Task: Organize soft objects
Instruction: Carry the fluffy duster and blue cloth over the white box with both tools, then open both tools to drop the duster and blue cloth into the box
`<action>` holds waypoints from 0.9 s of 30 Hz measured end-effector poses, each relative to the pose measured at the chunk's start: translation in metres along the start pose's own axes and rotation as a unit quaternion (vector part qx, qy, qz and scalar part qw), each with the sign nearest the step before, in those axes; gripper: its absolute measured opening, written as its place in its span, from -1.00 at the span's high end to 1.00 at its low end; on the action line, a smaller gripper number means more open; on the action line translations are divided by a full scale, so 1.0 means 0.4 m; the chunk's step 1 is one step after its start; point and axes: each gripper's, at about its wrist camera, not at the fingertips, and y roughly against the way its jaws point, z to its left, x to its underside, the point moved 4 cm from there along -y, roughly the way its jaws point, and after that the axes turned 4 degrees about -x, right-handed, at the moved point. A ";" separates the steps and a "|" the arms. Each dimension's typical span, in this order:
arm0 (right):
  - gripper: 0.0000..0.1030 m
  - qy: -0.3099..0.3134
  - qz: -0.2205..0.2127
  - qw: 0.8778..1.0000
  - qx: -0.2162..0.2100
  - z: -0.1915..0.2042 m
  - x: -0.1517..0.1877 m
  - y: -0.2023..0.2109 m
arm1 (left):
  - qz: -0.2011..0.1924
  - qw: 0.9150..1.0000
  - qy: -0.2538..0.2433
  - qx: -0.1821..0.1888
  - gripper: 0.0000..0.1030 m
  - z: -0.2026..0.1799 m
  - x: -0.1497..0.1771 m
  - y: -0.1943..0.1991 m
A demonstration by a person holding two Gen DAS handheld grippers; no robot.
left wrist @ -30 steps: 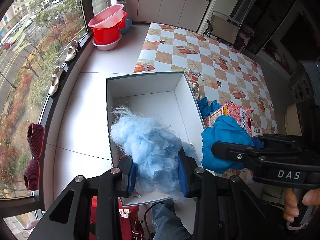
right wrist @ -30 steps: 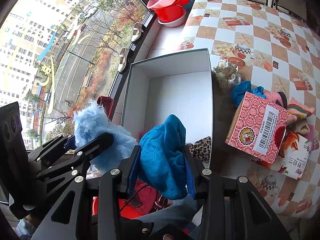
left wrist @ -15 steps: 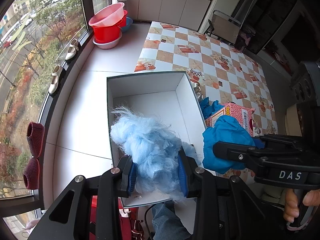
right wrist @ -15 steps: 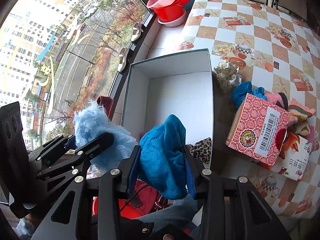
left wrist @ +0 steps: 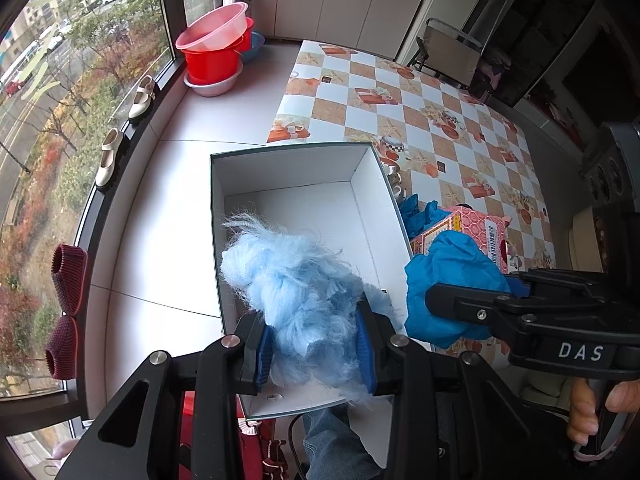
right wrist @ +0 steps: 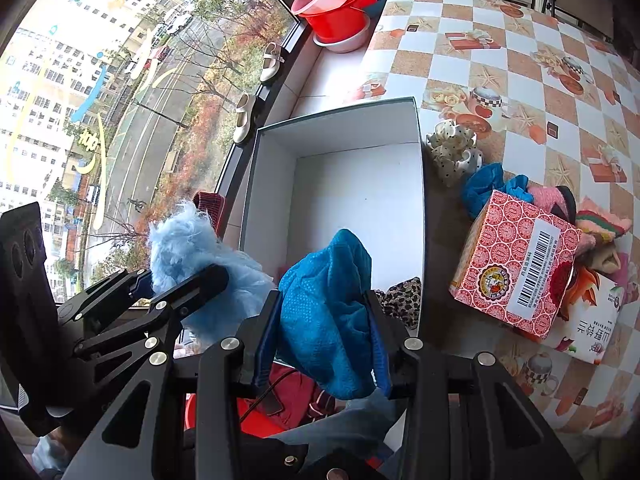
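As before, both tongs (left wrist: 316,354) loaded.

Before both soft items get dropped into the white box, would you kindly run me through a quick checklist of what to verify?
1. Left tool grips the fluffy light-blue item: ok.
2. Right tool grips the blue cloth: ok.
3. White box is open with bare floor space: ok.
4. Leopard-print item already inside stays in the near corner, clear of the drop: ok.
5. Both items are directly above the box opening: cannot tell.
6. Patterned carton stands outside the box, apart from it: ok.
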 end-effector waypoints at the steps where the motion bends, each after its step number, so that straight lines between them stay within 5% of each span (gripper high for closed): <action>1: 0.20 0.000 0.000 1.000 0.000 0.000 0.000 0.000 | 0.001 1.000 0.001 0.000 0.27 0.000 0.002 -0.003; 13: 0.20 0.002 0.000 1.000 0.001 0.000 -0.010 0.002 | 0.006 1.000 0.008 -0.019 0.27 0.029 -0.031 -0.022; 27: 0.20 0.025 0.007 1.000 -0.009 0.034 -0.092 -0.049 | 0.019 0.998 0.033 -0.040 0.24 0.071 -0.191 -0.098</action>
